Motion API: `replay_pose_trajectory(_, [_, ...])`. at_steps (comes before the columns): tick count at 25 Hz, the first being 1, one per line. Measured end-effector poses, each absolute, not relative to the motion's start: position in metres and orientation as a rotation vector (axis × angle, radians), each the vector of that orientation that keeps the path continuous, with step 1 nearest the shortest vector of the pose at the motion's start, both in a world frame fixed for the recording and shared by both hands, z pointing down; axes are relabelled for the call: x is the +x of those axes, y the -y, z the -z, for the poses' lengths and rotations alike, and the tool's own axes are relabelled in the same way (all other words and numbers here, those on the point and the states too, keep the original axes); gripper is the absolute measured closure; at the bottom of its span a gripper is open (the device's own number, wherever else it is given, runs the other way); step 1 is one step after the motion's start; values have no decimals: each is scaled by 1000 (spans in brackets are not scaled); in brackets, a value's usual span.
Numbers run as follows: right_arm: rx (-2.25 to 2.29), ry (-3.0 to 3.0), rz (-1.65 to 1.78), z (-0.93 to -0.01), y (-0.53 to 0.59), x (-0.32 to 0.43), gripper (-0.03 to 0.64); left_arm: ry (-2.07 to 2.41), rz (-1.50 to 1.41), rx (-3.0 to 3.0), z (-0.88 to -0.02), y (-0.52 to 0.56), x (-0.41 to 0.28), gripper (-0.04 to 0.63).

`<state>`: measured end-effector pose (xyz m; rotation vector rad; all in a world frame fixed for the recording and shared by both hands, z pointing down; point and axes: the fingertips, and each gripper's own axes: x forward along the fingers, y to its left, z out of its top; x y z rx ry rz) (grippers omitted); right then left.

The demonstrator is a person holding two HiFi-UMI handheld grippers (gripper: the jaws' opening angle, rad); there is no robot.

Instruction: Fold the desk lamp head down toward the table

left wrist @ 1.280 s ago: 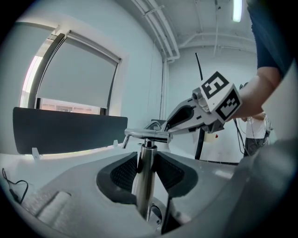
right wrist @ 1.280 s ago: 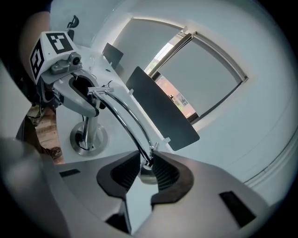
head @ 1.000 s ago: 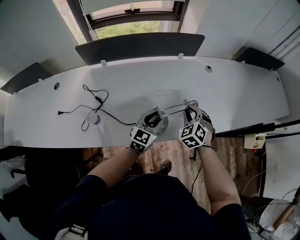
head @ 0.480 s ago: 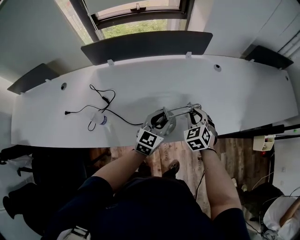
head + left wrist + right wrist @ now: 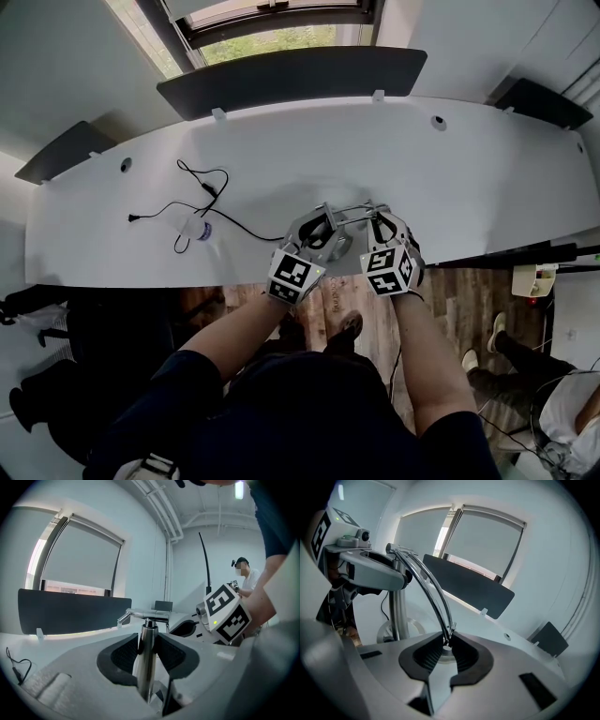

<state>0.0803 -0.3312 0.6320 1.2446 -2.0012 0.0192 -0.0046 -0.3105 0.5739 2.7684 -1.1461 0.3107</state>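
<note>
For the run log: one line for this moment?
left gripper: shut on lamp post | right gripper: jaws just closed further on lamp arm

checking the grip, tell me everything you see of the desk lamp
The desk lamp looks like polished chrome: an upright post on a disc base, with two thin curved rods arching from its top. It stands near the table's front edge. The left tongs clamp the post; the right tongs, which just closed further, pinch the rods' far end.

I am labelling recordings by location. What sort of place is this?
Probably an office or lab workroom: a long white desk with cable holes, dark divider panels along its far edge, and a window with a roller blind.
</note>
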Motion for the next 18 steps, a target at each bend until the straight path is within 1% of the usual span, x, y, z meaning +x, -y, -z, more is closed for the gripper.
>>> replay_pose_trajectory(18, [1271,2068,-78,-643,326,73,557,1216,-345,2742,-575,310,-1,471])
